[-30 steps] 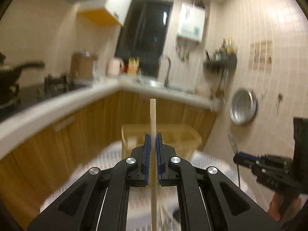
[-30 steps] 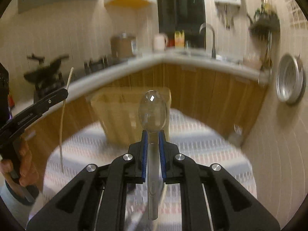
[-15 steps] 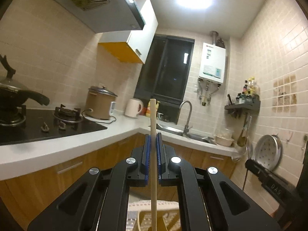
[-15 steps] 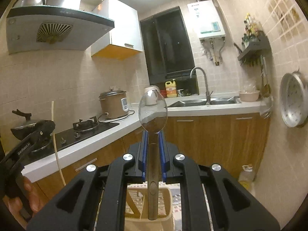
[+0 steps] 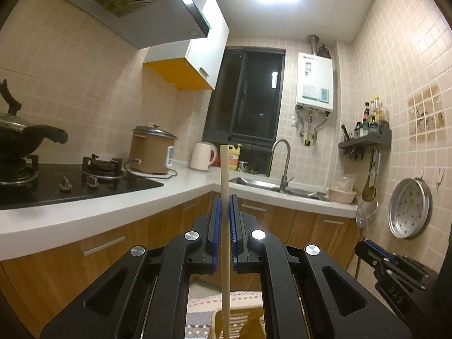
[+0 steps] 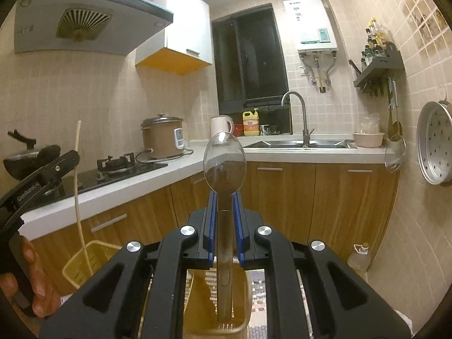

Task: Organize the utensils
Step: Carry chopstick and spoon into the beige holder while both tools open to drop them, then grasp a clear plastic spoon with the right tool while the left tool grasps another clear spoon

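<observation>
Chopstick (image 5: 225,254) lower end cut off by frame edge, basket (image 6: 217,305) mostly hidden behind hand-held gripper

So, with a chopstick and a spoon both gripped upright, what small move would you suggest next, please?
Probably lower the right hand-held gripper so the spoon drops into the yellow basket right beneath its handle; the left hand-held gripper can follow with the chopstick.

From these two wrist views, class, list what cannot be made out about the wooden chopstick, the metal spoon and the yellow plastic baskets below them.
- Wooden chopstick: lower end cut off by the left view's bottom edge.
- Metal spoon: handle tip seen only dimly against the basket, right view.
- Yellow plastic basket: contents hidden behind the right gripper.
- Second yellow basket: partly hidden by the gripper body, right view.
</observation>
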Demonstrator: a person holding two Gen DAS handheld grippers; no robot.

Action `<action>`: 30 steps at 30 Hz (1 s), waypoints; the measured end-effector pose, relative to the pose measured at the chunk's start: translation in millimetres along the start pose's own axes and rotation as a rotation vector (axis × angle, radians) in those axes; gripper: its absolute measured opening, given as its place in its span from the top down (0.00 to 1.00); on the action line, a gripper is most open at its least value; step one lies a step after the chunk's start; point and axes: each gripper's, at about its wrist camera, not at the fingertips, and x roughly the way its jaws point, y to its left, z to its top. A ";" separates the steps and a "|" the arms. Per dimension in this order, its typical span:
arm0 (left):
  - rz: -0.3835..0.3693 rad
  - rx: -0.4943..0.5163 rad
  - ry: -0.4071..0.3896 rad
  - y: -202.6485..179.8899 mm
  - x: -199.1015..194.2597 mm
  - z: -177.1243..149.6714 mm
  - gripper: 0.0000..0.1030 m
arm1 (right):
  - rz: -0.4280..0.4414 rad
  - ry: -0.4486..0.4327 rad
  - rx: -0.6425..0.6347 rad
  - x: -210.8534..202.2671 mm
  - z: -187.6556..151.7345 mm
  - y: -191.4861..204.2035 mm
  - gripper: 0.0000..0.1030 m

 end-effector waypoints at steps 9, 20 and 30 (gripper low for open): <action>-0.028 -0.052 0.100 23.4 -17.1 -0.6 0.61 | 0.004 0.025 -0.013 -29.1 -8.3 1.7 0.48; -0.048 -0.042 0.225 34.3 -77.2 0.1 0.58 | -0.030 0.128 -0.034 -86.8 -6.6 0.9 0.48; -0.166 0.073 0.671 18.1 -98.7 -48.1 0.58 | -0.007 0.442 0.024 -117.8 -31.7 -14.1 0.49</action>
